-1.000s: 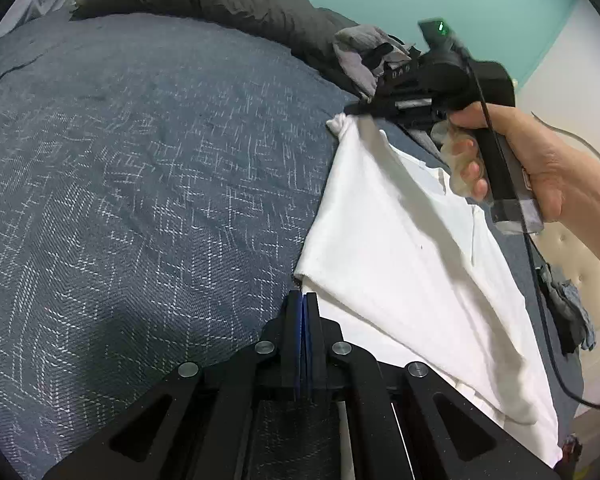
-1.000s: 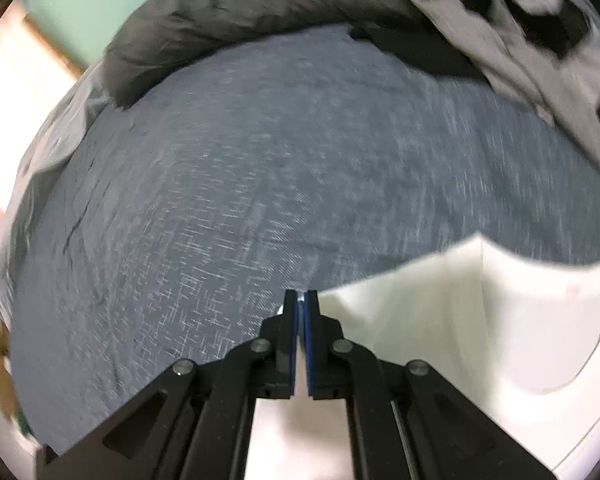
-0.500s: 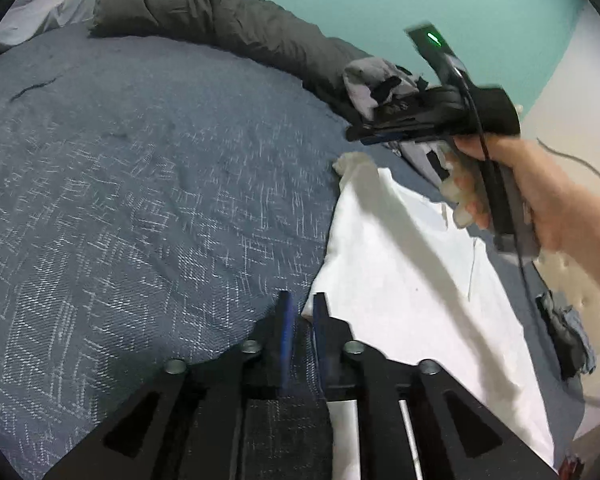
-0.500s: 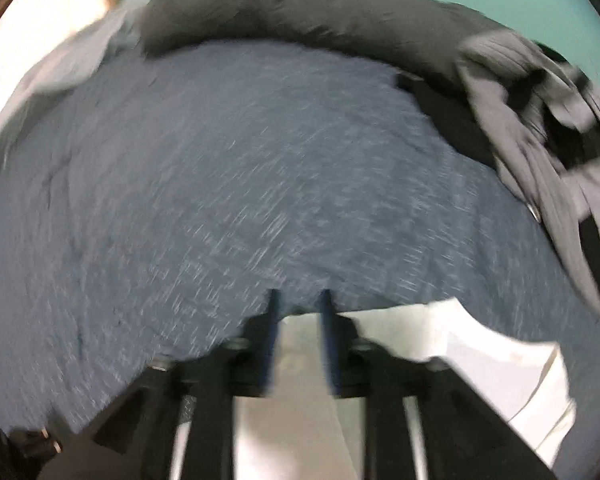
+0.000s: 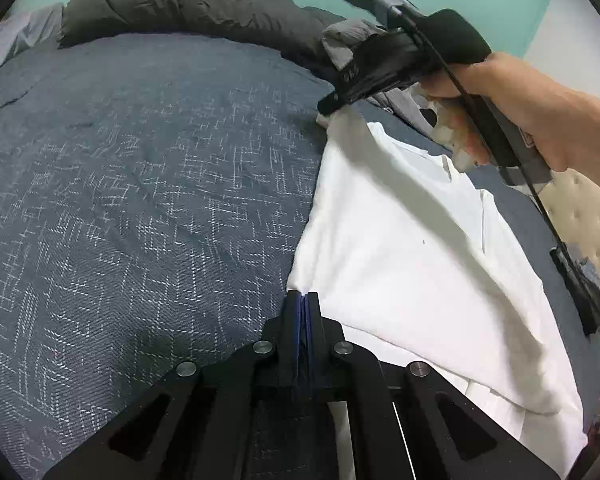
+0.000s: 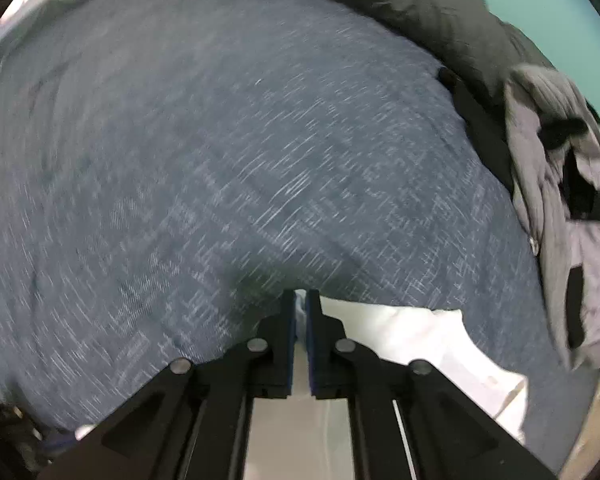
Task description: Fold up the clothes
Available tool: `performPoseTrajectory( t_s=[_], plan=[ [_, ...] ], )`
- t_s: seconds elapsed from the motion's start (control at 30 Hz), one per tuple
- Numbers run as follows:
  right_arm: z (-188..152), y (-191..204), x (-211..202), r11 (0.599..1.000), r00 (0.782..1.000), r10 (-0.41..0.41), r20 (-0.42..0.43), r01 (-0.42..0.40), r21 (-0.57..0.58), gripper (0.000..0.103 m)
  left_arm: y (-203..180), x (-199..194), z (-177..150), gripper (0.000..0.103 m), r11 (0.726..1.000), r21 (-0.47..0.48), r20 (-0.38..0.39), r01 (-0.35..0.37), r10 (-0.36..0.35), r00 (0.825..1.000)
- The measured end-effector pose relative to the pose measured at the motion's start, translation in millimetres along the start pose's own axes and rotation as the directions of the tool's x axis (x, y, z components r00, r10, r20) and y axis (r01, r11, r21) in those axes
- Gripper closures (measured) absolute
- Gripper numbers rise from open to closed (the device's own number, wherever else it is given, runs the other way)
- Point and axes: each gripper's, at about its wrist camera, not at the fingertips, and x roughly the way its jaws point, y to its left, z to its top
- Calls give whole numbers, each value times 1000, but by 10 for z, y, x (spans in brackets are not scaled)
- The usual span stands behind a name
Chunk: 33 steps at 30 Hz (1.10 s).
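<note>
A white shirt (image 5: 412,240) lies along the right side of a dark blue bed cover (image 5: 140,200), its left edge raised into a fold. My left gripper (image 5: 302,296) is shut on the near corner of that edge. My right gripper (image 5: 326,110), held by a hand (image 5: 540,112), pinches the far corner. In the right wrist view the right gripper (image 6: 300,298) has white cloth between its pads, and the shirt (image 6: 412,332) spreads to its right.
A rolled dark grey duvet (image 5: 188,0) runs along the far side of the bed under a teal wall. A crumpled grey and black garment (image 6: 572,220) lies past the shirt's far end. A beige tufted headboard (image 5: 580,208) and a black cable (image 5: 548,220) are on the right.
Both grippers opened half a second ago and have shut again on the shirt's left edge. The right gripper rolled and shifted, and the cloth now rises toward it.
</note>
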Motion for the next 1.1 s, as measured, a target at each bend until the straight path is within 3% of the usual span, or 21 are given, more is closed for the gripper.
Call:
performPoseTrajectory(
  t_s=[0.2, 0.43, 0.6, 0.73, 0.8, 0.87, 1.0, 1.03, 1.07, 1.1],
  plan=[
    [-13, -434, -56, 950, 984, 150, 95, -170, 261, 100, 56, -3, -32, 102, 1000, -21, -7, 12, -12, 1000],
    [-40, -638, -122, 875, 967, 192, 167, -246, 416, 101, 121, -63, -76, 102, 999, -31, -13, 21, -22, 1000],
    [23, -453, -217, 943, 974, 152, 167, -193, 271, 101, 147, -135, -117, 101, 999, -31, -10, 24, -25, 1000],
    [73, -346, -161, 960, 979, 162, 127, -186, 210, 96, 146, -160, -128, 101, 999, -29, -7, 23, -23, 1000],
    [79, -285, -136, 962, 980, 170, 109, -188, 195, 72, 158, -184, -116, 101, 999, -33, -6, 23, -24, 1000],
    [51, -240, -120, 963, 980, 175, 97, -191, 188, 68, 145, -208, -90, 101, 999, -41, -4, 29, -29, 1000],
    [-25, -200, -55, 964, 978, 190, 88, -202, 170, 72, 146, -263, -91, 101, 998, -49, 4, 37, -36, 999],
    [-48, -190, -32, 963, 976, 200, 85, -212, 165, 78, 142, -272, -93, 101, 998, -48, 5, 36, -36, 999],
    [-69, -169, 0, 963, 976, 205, 76, -215, 160, 93, 137, -277, -93, 101, 998, -46, 5, 35, -35, 999],
    [-89, -147, 33, 964, 976, 209, 66, -216, 156, 97, 122, -260, -80, 101, 998, -44, 5, 34, -34, 999]
  ],
)
